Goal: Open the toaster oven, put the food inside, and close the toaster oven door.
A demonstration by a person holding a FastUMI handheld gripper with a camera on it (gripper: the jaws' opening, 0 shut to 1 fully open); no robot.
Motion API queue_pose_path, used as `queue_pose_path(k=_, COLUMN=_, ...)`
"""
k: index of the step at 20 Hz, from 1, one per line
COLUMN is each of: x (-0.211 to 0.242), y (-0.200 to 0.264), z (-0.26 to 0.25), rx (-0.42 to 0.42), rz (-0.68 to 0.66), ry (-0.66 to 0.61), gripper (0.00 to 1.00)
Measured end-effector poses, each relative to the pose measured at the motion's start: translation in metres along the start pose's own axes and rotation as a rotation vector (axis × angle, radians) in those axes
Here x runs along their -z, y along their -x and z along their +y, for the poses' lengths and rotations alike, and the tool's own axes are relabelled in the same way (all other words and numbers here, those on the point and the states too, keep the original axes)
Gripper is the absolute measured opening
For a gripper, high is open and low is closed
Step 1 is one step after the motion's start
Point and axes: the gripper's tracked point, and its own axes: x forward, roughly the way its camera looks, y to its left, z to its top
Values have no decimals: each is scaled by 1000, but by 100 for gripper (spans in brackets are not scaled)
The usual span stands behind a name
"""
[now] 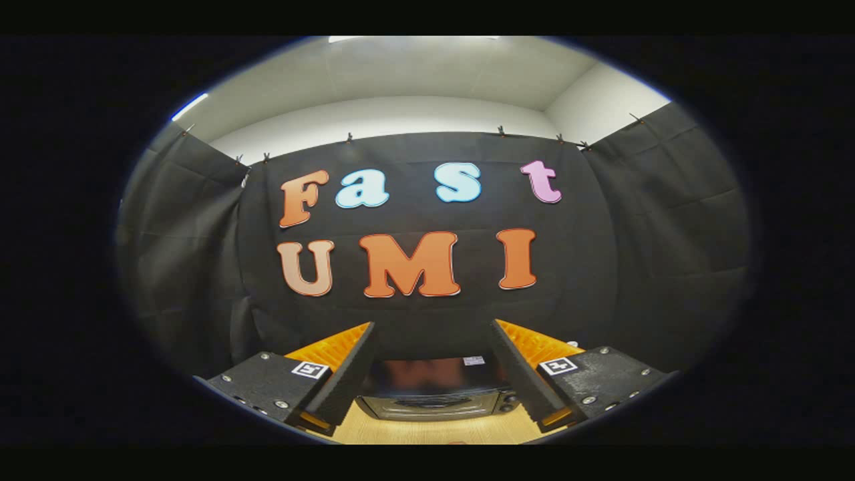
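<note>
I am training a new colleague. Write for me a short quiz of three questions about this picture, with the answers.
1. True or false: the gripper is shut on the toaster oven.
2. Where does the toaster oven sit relative to the fingers? A) between and beyond them, B) behind the black cloth wall, C) pressed by both fingers.
3. Fill in: the toaster oven stands on a light ______ table.

Key
1. False: the fingers are spread apart and hold nothing.
2. A.
3. Wooden.
</note>
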Motion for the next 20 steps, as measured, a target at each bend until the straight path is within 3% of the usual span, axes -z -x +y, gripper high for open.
queue_pose_path(k=8, x=14, y=-10, z=-3, rx=0, rz=3, ry=1, gripper=99)
queue_pose_path(k=20, x=111, y=-64, z=15, rx=-24, rz=101, ry=7, gripper=99)
